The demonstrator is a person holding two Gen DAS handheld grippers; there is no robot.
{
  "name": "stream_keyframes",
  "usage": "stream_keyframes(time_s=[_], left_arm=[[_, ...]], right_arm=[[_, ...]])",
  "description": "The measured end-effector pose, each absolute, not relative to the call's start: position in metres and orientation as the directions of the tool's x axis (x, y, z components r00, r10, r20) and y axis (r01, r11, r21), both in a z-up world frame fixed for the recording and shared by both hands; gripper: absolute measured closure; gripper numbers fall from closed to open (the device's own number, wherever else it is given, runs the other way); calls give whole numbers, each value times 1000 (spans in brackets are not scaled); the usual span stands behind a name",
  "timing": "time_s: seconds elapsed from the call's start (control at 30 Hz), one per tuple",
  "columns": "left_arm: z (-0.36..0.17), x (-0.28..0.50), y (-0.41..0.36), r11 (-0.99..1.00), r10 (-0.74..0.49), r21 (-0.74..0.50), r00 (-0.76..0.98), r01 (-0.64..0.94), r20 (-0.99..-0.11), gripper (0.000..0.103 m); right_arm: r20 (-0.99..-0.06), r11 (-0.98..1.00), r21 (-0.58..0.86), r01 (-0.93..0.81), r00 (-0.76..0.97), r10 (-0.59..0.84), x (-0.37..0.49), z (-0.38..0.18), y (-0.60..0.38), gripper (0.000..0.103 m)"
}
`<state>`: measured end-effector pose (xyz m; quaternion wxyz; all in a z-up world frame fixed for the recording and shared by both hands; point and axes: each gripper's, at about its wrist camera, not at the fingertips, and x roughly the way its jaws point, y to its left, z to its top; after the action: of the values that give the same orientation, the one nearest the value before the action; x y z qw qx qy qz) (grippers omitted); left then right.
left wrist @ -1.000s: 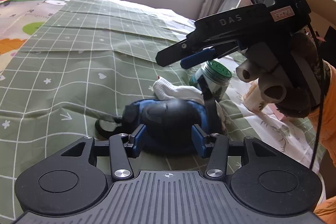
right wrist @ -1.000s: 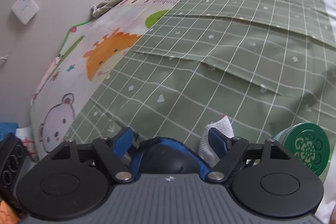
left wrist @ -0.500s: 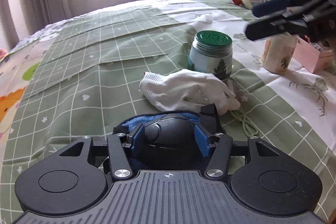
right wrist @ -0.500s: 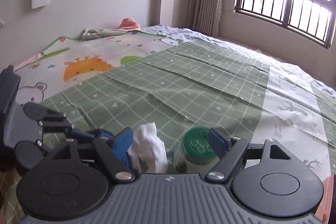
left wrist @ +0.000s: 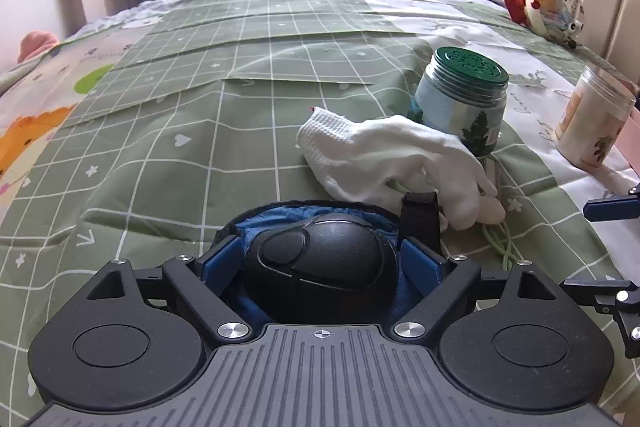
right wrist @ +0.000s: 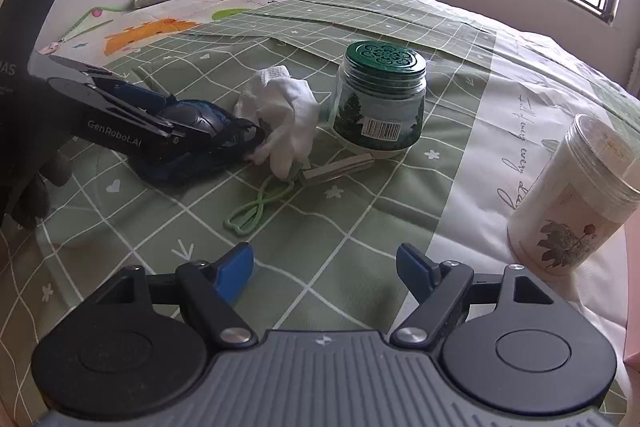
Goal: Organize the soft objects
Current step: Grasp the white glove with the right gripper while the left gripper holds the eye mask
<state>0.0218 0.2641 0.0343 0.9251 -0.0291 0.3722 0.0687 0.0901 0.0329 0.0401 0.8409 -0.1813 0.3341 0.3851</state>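
The left gripper (left wrist: 320, 259) is closed on a black and blue pad (left wrist: 320, 263) — it looks like a soft knee pad with a hard black cap. The blue fingers press on both sides of it. In the right wrist view the pad rests on the green checked bed cover (right wrist: 360, 219), so it is gripped but not lifted high.

The right gripper (right wrist: 325, 265) is wide open and holds nothing. It hangs over a bare part of the cover, near a thin green loop (right wrist: 256, 205).

A white glove (left wrist: 392, 159) lies crumpled just past the pad, touching it at one edge. It also leans by a jar with a green lid (left wrist: 462, 99). A second jar (right wrist: 576, 199) stands well apart to the right.

The job looks like it is only starting. One soft thing is in hand, but it is not put away. The glove is still loose on the bed — no neat pile or box for soft things shows in either view.
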Motion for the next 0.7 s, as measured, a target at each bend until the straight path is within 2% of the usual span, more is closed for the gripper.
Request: stream_keyframes(time_s=[0.2,0.37,0.5,0.63,0.7], left_arm=[[39,25,265,987,107,-9,702,-159,-704,13],[47,8,277,984,63,-86,757,-156,-650,18],[65,-7,296,979,83,-101,797,-178,-598,18],[86,-19,324,963,147,-111,826,-245,-544,18],[92,-24,340,949,165,-145,835,-278,-524,18]], right_arm=[[-675,646,-62,-761,509,535,90,47,27,24],[-600,606,-162,-779,566,566,86,69,49,24],[-538,549,-260,-795,591,601,84,80,89,24],[-573,462,-296,-836,542,615,92,78,140,27],[-601,461,-311,-831,548,582,100,70,166,35]])
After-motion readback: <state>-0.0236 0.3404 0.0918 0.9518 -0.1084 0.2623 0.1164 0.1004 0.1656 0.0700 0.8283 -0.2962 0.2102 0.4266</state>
